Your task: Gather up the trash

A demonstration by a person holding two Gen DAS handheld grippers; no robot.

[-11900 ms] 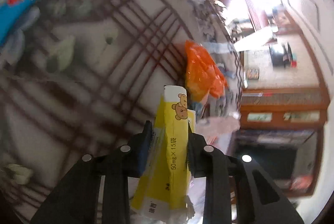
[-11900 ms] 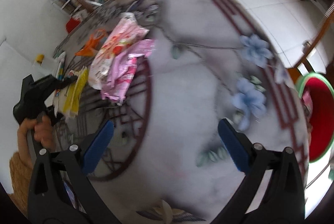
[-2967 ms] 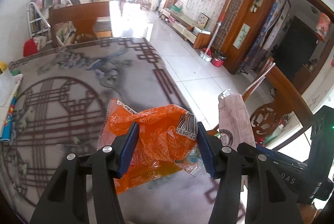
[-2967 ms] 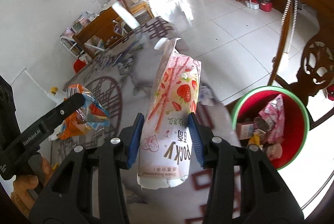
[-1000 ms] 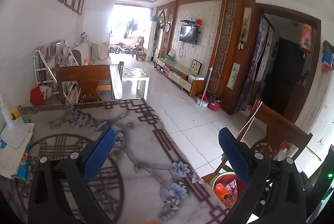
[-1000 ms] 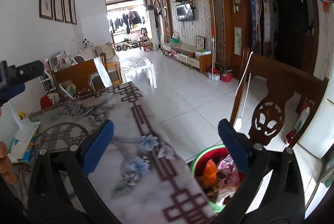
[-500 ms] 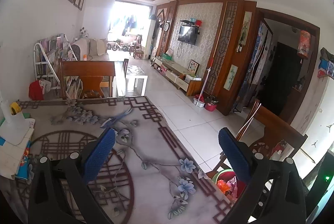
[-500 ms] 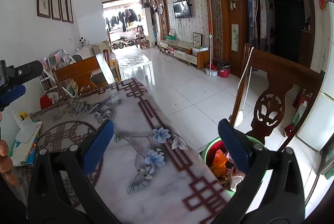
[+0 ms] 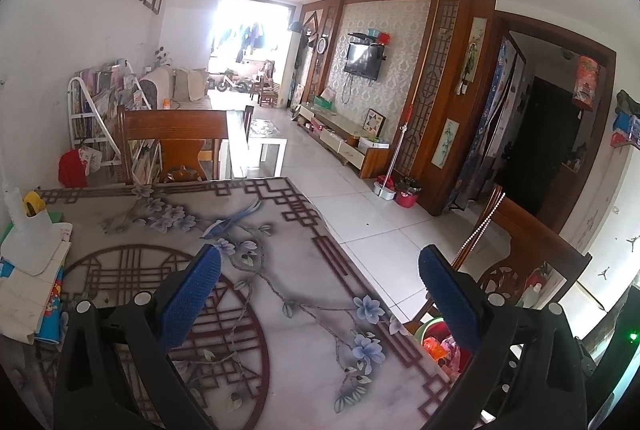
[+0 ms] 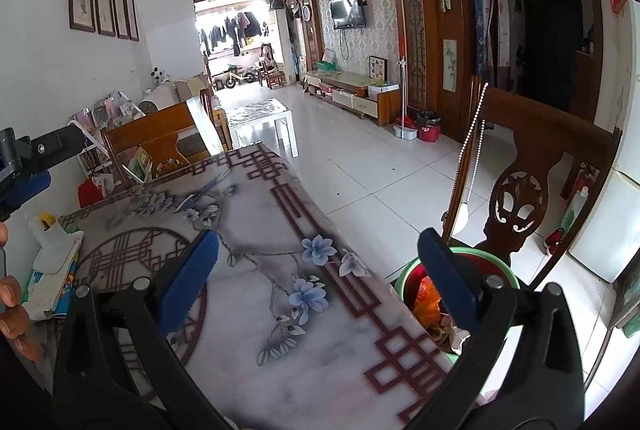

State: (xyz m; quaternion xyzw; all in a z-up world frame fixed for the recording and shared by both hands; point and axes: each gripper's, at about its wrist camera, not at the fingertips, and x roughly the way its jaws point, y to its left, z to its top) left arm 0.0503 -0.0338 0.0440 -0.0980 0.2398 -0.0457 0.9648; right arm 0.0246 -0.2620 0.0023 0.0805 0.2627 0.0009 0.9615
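Note:
Both grippers hover over a marble-patterned table (image 9: 280, 270) (image 10: 260, 310). My left gripper (image 9: 320, 282) is open with nothing between its blue pads. My right gripper (image 10: 318, 270) is open and empty too. Beside the table's right edge, on the floor, stands a red bin with a green rim (image 10: 412, 272) (image 9: 430, 328). It holds an orange wrapper (image 10: 426, 296) (image 9: 434, 344) and other packets, partly hidden by the right fingers. The left gripper's body (image 10: 36, 153) shows at the far left of the right wrist view, with a hand's fingers (image 10: 12, 314) below it.
A white holder and papers (image 9: 32, 270) (image 10: 52, 270) lie on the table's left side. A carved wooden chair (image 10: 520, 181) (image 9: 532, 250) stands right behind the bin. Another chair (image 9: 172, 141) sits at the table's far end. White tiled floor (image 10: 360, 169) spreads to the right.
Earlier each gripper held a wrapper, orange in the left and a pink Pocky bag in the right; both are now open and empty. Over the last second the views tilted slightly.

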